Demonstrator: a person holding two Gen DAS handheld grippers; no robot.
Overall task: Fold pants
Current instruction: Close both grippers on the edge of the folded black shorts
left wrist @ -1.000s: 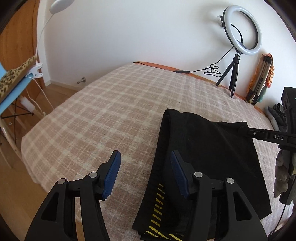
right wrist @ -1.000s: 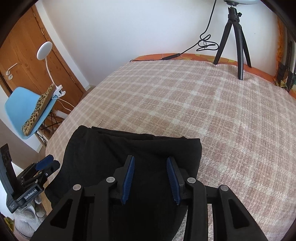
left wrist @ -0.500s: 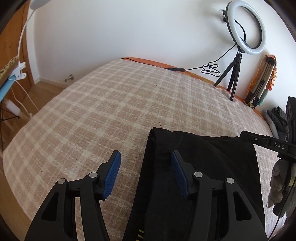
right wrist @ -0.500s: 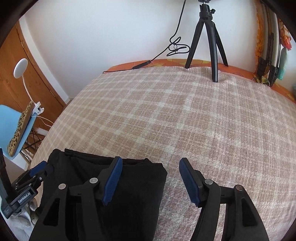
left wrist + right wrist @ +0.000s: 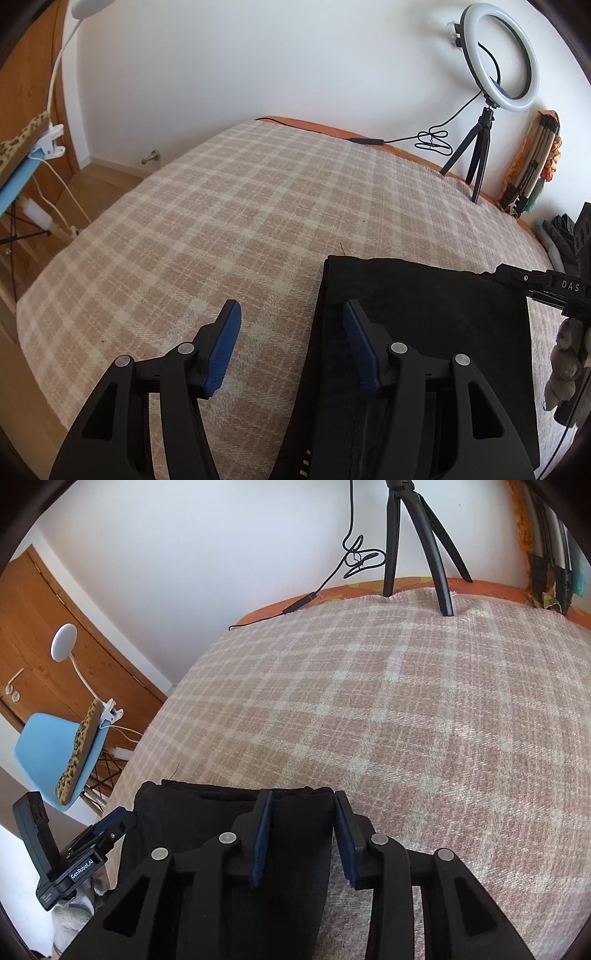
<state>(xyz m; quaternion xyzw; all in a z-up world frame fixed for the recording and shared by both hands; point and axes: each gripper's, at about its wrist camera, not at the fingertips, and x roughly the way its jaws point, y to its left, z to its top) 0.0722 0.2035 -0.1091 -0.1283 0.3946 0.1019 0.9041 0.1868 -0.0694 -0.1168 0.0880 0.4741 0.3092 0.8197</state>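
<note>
The black pants (image 5: 424, 325) lie folded flat on the plaid bed cover, with yellow marks near the bottom edge. My left gripper (image 5: 291, 343) is open and empty, straddling the folded pile's left edge. In the right wrist view the pants (image 5: 207, 812) lie at the lower left. My right gripper (image 5: 301, 834) is partly open over their right corner, with the cloth edge between the jaws but not pinched. The right gripper's body also shows at the right of the left wrist view (image 5: 546, 288).
A ring light on a tripod (image 5: 495, 74) stands at the bed's far right, with its cable (image 5: 432, 140) trailing along the edge. A blue chair (image 5: 62, 749) with a clip lamp stands beside the bed. Dark clothes (image 5: 561, 236) lie at the right edge.
My right gripper opened wide, then narrowed again over the pants' right corner. My left gripper stayed open and shifted slightly along the left edge.
</note>
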